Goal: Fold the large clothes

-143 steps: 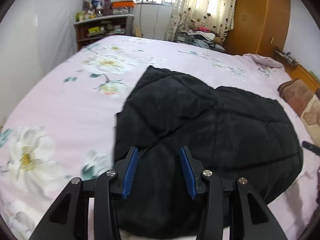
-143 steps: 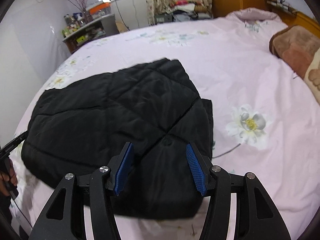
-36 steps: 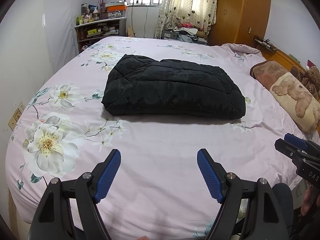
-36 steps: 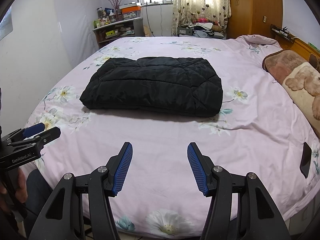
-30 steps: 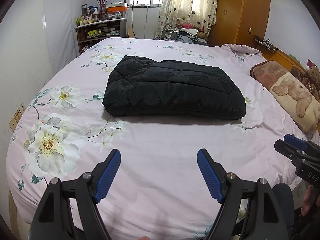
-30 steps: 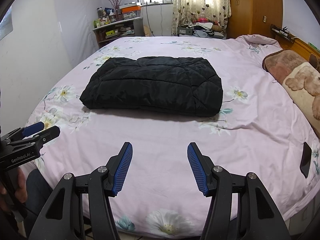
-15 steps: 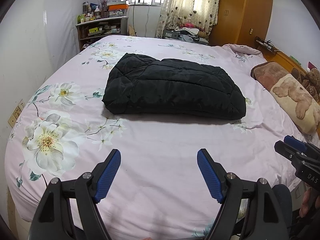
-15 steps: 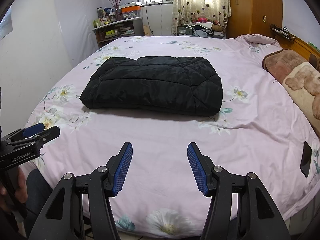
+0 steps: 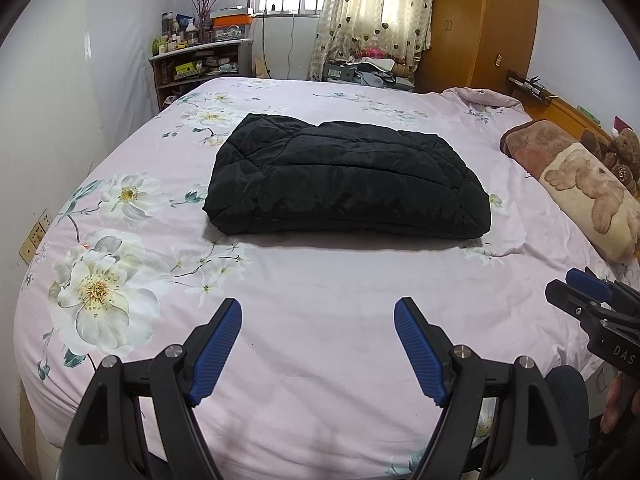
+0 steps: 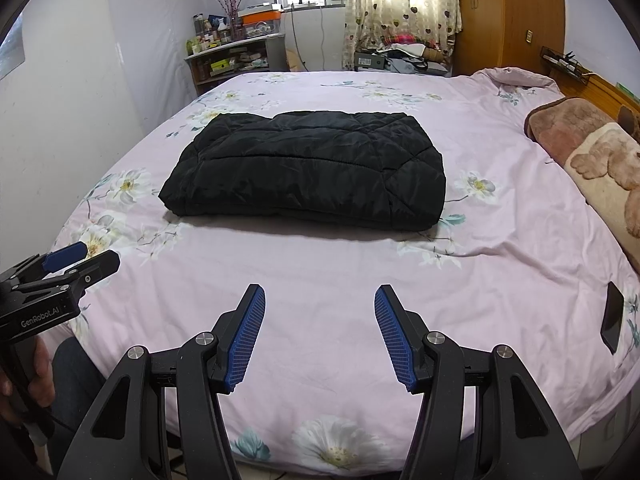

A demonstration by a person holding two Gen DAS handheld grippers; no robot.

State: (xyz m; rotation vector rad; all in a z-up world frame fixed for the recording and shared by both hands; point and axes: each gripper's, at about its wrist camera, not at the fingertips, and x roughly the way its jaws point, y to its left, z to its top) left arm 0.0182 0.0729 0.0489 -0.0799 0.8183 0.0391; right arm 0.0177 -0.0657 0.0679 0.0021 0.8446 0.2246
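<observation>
A black quilted jacket [image 9: 344, 184] lies folded into a thick rectangle in the middle of the pink flowered bed; it also shows in the right wrist view [image 10: 308, 168]. My left gripper [image 9: 318, 312] is open and empty, held back over the near part of the bed, well short of the jacket. My right gripper [image 10: 320, 298] is open and empty, also near the bed's front edge. Each gripper shows at the edge of the other's view: the right one [image 9: 592, 300] and the left one [image 10: 72, 266].
The pink flowered bedsheet [image 9: 320, 280] covers the bed. A brown bear-print pillow [image 9: 592, 184] lies at the right. A dark phone [image 10: 612, 316] lies on the sheet at the right edge. A cluttered shelf [image 9: 200, 60], a curtain and a wooden wardrobe [image 9: 480, 20] stand at the back.
Since 4.8 s ago both grippers have drawn back from the jacket to the bed's near edge and opened wider. Over the last second almost nothing has moved.
</observation>
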